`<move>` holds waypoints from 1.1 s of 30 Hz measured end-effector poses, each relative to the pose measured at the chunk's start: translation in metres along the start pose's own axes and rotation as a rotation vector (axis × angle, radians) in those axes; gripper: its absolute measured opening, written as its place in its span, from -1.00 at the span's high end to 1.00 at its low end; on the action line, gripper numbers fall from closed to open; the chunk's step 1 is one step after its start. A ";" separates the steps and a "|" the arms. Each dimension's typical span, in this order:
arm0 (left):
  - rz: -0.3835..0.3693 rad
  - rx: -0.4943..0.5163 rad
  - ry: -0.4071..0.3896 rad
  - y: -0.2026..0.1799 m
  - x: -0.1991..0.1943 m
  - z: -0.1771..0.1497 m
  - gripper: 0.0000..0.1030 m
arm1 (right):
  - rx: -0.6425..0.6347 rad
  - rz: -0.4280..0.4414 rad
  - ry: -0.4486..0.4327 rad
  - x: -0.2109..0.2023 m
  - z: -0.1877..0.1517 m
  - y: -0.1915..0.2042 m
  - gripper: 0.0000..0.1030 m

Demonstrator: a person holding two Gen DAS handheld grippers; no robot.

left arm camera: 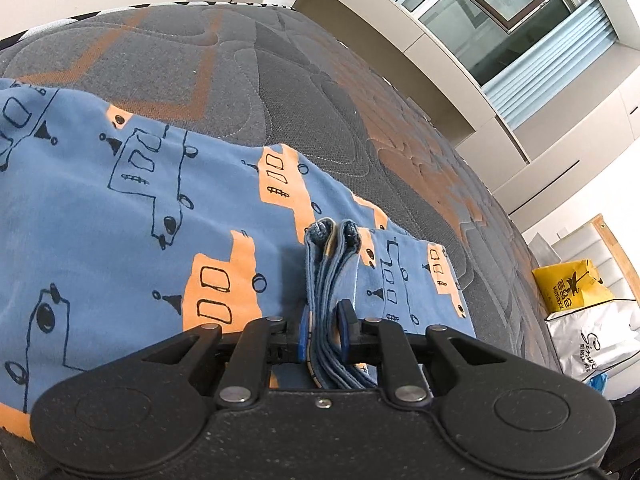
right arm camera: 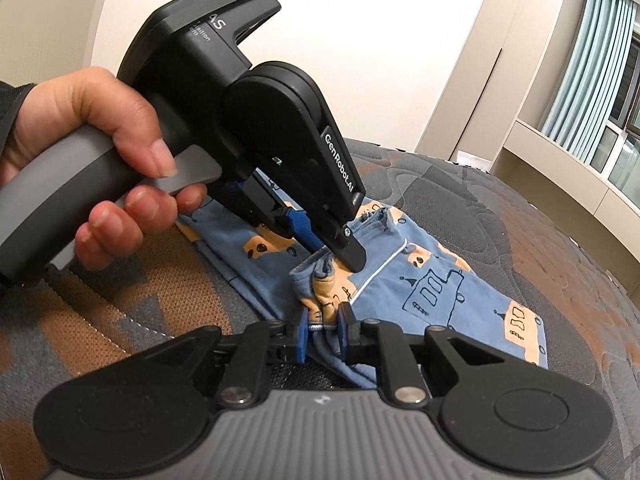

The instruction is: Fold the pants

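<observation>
Pants in blue with an orange-and-black vehicle print lie spread on the grey-and-orange quilted mattress; the left hand-held gripper is clenched on a bunched stack of the fabric's edges, seen in its own view; the right hand-held gripper is likewise clamped on a gathered fold of the pants; the person's left hand grips the left hand-held gripper just beyond it, by the handle.
</observation>
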State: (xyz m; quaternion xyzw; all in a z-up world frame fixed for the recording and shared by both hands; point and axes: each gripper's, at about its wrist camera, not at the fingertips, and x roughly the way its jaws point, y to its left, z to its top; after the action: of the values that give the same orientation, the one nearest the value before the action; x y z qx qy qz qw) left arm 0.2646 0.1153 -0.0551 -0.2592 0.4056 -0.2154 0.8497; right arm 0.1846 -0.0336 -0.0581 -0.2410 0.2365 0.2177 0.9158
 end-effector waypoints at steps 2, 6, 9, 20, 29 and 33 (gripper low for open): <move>0.007 0.003 -0.003 -0.001 -0.003 -0.001 0.55 | 0.003 0.005 -0.005 -0.002 0.000 0.000 0.57; 0.001 0.007 -0.029 -0.004 -0.013 0.000 -0.07 | 0.010 0.018 -0.018 -0.005 0.001 -0.001 -0.02; 0.012 0.027 -0.064 -0.010 -0.024 0.001 -0.44 | 0.023 0.027 -0.037 -0.013 0.001 -0.003 -0.36; 0.239 0.132 -0.281 -0.041 -0.044 -0.014 -0.99 | 0.167 -0.087 -0.107 -0.044 -0.016 -0.052 -0.99; 0.327 0.254 -0.218 -0.064 -0.008 -0.025 -0.99 | 0.472 -0.174 -0.039 -0.015 -0.041 -0.156 -0.99; 0.397 0.266 -0.236 -0.064 -0.002 -0.028 -0.99 | 0.529 -0.202 0.002 0.011 -0.040 -0.190 -0.99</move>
State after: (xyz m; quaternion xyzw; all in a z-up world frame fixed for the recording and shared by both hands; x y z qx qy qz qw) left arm 0.2315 0.0597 -0.0293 -0.0843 0.3145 -0.0642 0.9433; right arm 0.2774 -0.2024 -0.0302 -0.0162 0.2610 0.0559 0.9636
